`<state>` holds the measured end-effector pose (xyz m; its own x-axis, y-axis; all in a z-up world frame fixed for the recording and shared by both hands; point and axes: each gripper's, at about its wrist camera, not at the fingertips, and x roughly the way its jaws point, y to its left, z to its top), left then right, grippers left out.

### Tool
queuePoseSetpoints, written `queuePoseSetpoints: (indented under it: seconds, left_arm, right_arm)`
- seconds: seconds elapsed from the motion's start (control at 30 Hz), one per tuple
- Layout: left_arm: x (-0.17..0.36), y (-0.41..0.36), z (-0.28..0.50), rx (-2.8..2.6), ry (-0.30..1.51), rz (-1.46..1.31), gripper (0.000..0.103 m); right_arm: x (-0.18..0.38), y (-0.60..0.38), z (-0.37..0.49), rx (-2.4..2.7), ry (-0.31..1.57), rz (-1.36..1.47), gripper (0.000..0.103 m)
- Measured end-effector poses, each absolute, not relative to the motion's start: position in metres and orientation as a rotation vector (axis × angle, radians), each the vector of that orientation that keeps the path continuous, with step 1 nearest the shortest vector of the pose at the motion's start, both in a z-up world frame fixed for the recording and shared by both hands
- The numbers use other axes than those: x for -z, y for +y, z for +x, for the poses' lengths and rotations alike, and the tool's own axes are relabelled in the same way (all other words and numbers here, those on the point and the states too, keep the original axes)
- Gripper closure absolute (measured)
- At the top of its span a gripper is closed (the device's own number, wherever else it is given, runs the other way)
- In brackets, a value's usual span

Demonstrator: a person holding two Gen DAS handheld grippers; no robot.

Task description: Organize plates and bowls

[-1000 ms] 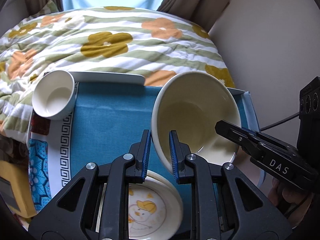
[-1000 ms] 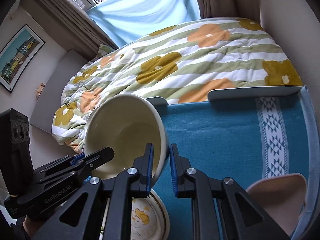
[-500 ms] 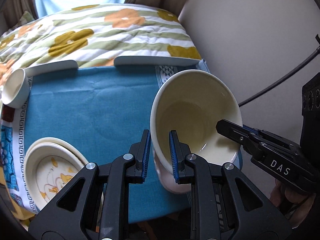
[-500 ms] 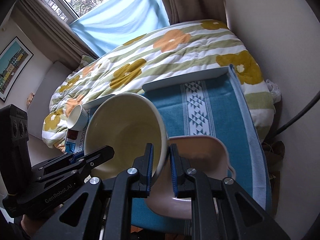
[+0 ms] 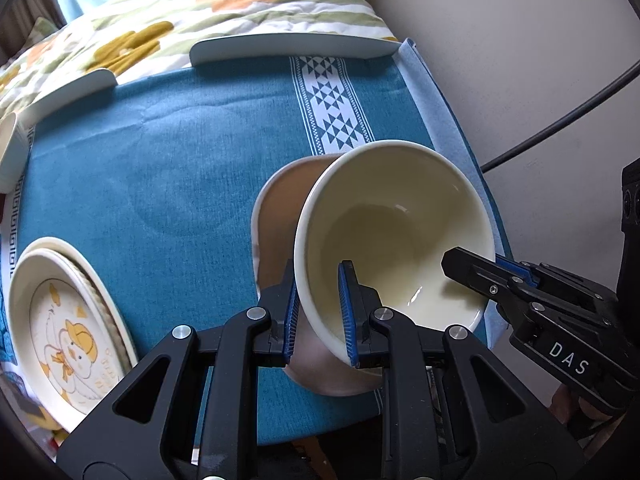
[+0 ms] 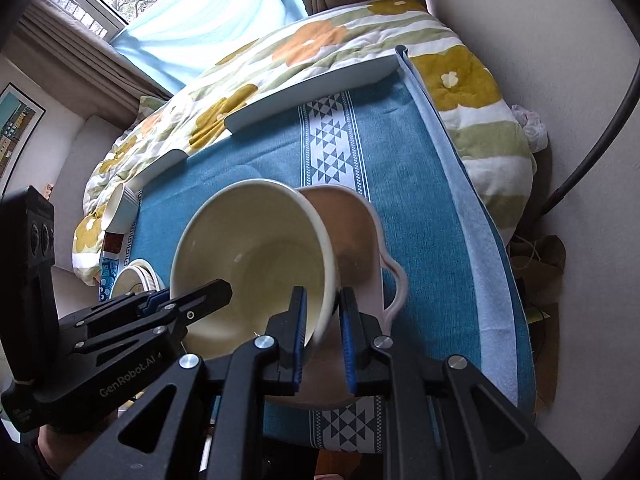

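Observation:
A large cream bowl [image 5: 394,232] is held tilted by both grippers, one on each side of its rim. My left gripper [image 5: 318,312] is shut on its near-left rim. My right gripper [image 6: 322,320] is shut on the opposite rim and shows in the left wrist view [image 5: 476,270]. The bowl [image 6: 256,256] hangs just over a pink bowl with a handle [image 6: 360,236], also seen under it in the left wrist view [image 5: 280,216]. Whether the two bowls touch is unclear.
A stack of cream plates with a duck picture [image 5: 64,320] sits at the table's left front. A small white cup [image 6: 120,204] lies at the far left. The teal tablecloth [image 5: 160,168] covers the table. A floral quilt [image 6: 320,40] lies behind, a wall to the right.
Both grippers carried the cream bowl rightward from above the duck plates and lowered it over the pink bowl.

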<state>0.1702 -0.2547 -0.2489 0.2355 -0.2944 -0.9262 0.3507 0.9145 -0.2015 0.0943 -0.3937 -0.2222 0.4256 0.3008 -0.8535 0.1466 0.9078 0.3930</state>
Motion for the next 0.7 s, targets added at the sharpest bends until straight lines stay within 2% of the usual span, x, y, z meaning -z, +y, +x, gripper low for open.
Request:
queuePoseSetpoints:
  seconds: [0.7]
  left_arm:
    - [0.274,-0.269,0.171,0.406,1.244,0.203,0.086]
  right_arm:
    - [0.24,-0.394,0.094,-0.1,1.133,0.407,0.088]
